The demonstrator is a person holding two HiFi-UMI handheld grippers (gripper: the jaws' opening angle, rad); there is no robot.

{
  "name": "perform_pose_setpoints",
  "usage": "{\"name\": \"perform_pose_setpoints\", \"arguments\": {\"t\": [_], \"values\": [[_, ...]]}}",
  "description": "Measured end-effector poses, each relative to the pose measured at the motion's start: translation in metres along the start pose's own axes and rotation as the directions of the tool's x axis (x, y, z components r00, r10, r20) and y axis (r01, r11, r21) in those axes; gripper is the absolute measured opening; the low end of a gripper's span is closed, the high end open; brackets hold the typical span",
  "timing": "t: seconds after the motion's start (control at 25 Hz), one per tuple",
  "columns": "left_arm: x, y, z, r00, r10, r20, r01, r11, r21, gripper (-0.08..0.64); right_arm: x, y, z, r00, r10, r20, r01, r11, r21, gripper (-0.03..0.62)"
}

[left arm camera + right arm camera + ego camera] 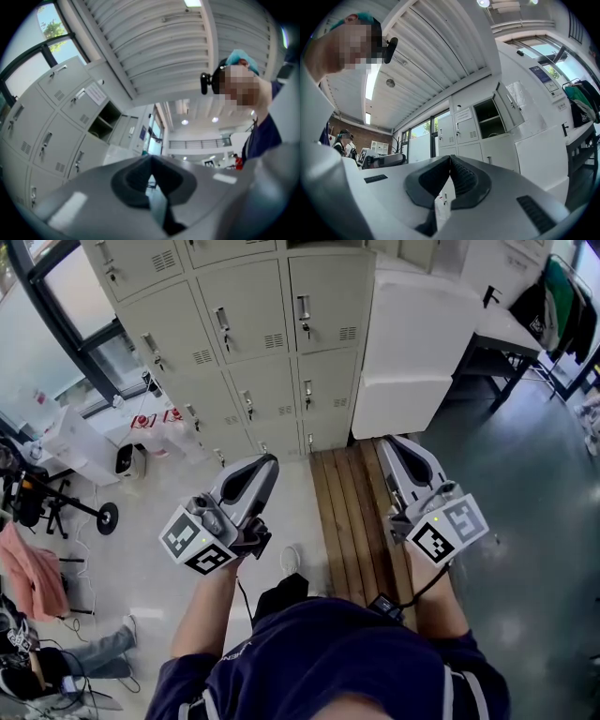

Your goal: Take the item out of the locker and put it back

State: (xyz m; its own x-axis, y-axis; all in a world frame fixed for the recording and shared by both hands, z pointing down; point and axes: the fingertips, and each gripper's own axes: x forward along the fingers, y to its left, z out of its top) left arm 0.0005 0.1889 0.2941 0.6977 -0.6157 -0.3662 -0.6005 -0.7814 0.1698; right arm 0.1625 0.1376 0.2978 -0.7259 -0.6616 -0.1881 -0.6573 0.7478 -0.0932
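A bank of pale grey lockers [253, 334] stands in front of me. One upper compartment [490, 117] is open, with its door [509, 107] swung to the right. The same open compartment [104, 120] shows in the left gripper view. Its inside is dark, and I can make out no item in it. My left gripper [270, 463] points at the lower lockers from a short way off, its jaws closed tip to tip [151, 158] with nothing between them. My right gripper [384, 441] is held beside it, also shut and empty [450, 157].
A white cabinet [412, 352] juts out to the right of the lockers, and a wooden slatted platform [352, 512] lies below it. A desk [506, 338] and hanging clothes [562, 306] are at the far right. Bags and a white box [122, 442] clutter the floor at the left.
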Motion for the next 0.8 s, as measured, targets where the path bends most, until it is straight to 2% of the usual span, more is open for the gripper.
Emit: {"name": "perform_pose_setpoints", "arguments": {"t": [0.24, 0.8], "values": [[0.018, 0.045, -0.002, 1.000, -0.022, -0.002, 0.021, 1.000, -0.008, 0.003, 0.038, -0.021, -0.007, 1.000, -0.018, -0.010, 0.018, 1.000, -0.009, 0.006], [0.051, 0.184, 0.011, 0.997, -0.074, -0.004, 0.074, 0.997, -0.033, 0.003, 0.164, -0.066, -0.028, 0.997, -0.073, -0.015, 0.073, 0.997, -0.018, 0.006]]}}
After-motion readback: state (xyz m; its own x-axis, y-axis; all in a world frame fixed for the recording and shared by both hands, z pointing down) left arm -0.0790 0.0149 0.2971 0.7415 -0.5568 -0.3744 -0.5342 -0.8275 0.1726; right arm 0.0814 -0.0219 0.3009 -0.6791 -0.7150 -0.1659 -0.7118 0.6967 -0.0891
